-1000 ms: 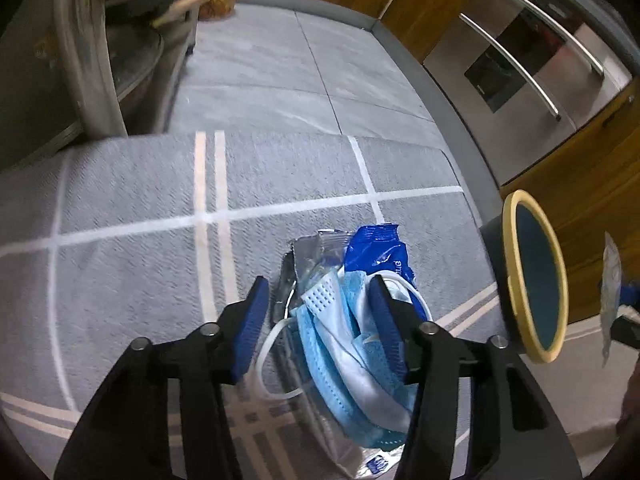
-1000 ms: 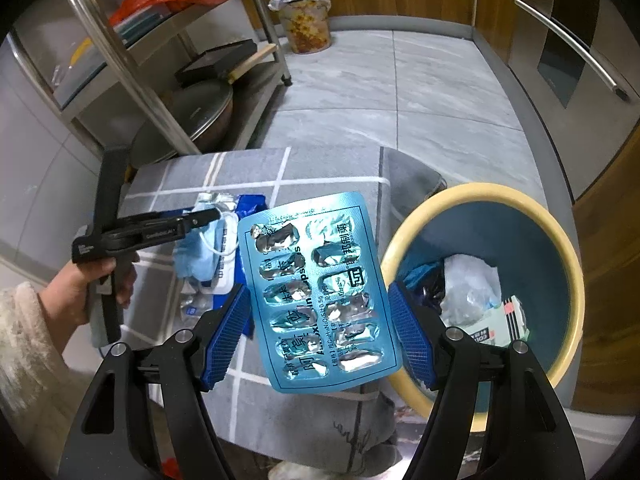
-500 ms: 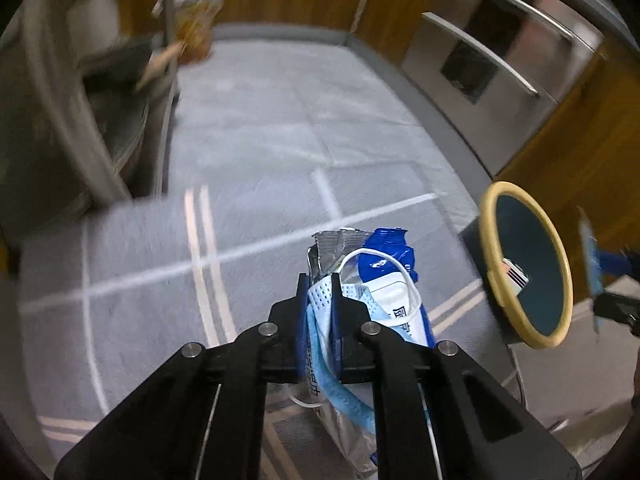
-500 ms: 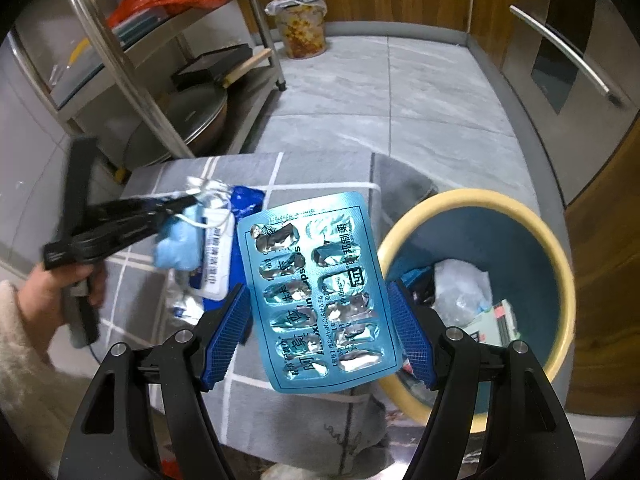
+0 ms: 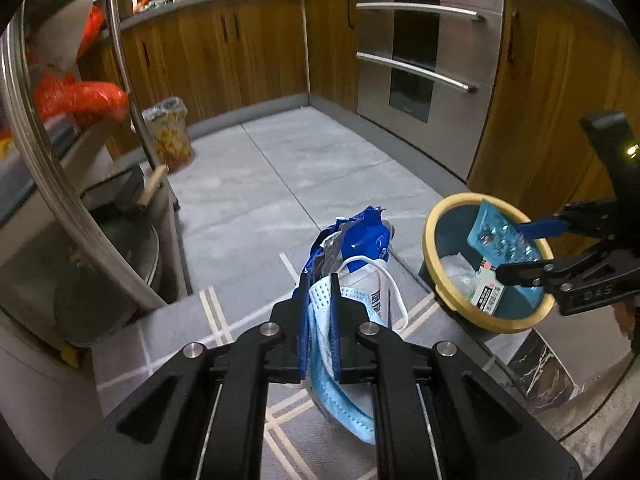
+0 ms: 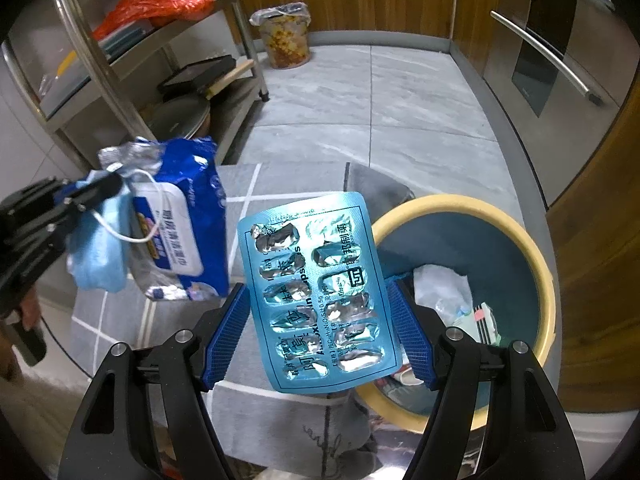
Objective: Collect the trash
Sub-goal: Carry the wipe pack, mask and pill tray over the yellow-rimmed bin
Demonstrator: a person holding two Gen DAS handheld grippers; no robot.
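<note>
Left tongs (image 5: 320, 320) were clamped tight on the blue face mask (image 5: 320, 344), with the blue wipes pack (image 6: 184, 224) coming up pinched in the same bite or snagged by the mask's ear loop; which one, the views didn't settle. Both hung in the air, off the grey mat (image 6: 240, 184), to the left of the bin (image 6: 540, 264) and not yet over it. Right tongs (image 6: 322, 334) gripped the empty pill sheet (image 6: 316, 292) by its two long edges, jaws wide, sheet upright and held at the bin's near-left rim, part over the mouth.

Judgement: the pill sheet looked ready to drop, but it is light and flat and could sail out, so lower it inside the rim before letting go. Left bundle should travel fully over the bin's mouth first; if the wipes pack only hangs by the loop it may fall short onto the mat. Keep the two tongs apart over the bin, since the right pair sat between the bundle and the opening. Bin already held paper and wrappers, room left.
</note>
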